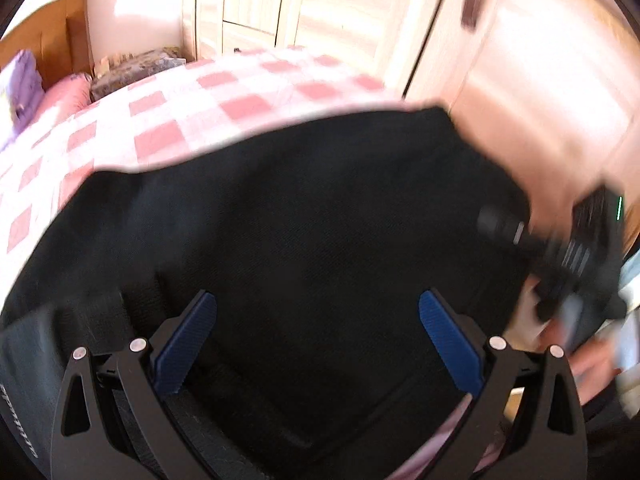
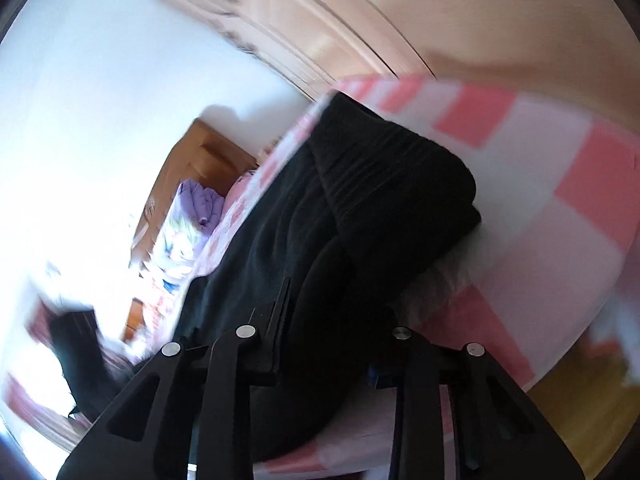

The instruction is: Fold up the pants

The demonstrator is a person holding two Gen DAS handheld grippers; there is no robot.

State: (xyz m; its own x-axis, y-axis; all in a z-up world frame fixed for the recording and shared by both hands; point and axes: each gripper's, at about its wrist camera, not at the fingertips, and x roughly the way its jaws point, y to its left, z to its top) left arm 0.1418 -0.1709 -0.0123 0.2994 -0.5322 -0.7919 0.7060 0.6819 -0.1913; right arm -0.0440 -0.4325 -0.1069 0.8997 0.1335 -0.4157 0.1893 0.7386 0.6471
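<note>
The black pants (image 1: 312,220) lie on a bed with a pink and white checked cover (image 1: 200,96). My left gripper (image 1: 318,340) is open just above the dark cloth, its blue pads (image 1: 188,344) spread wide with nothing between them. The right gripper (image 1: 576,256) shows blurred at the right edge of the left wrist view. In the right wrist view the pants (image 2: 360,208) lie folded along the bed (image 2: 560,184). My right gripper (image 2: 324,360) is low over the cloth; dark fabric fills the gap between its fingers and hides the pads.
A wooden headboard (image 1: 48,36) with purple and pink pillows (image 1: 24,84) stands at the far left. Light wooden wardrobe doors (image 1: 520,60) rise behind the bed. The bed's edge and a yellow-brown floor (image 2: 580,396) show at lower right.
</note>
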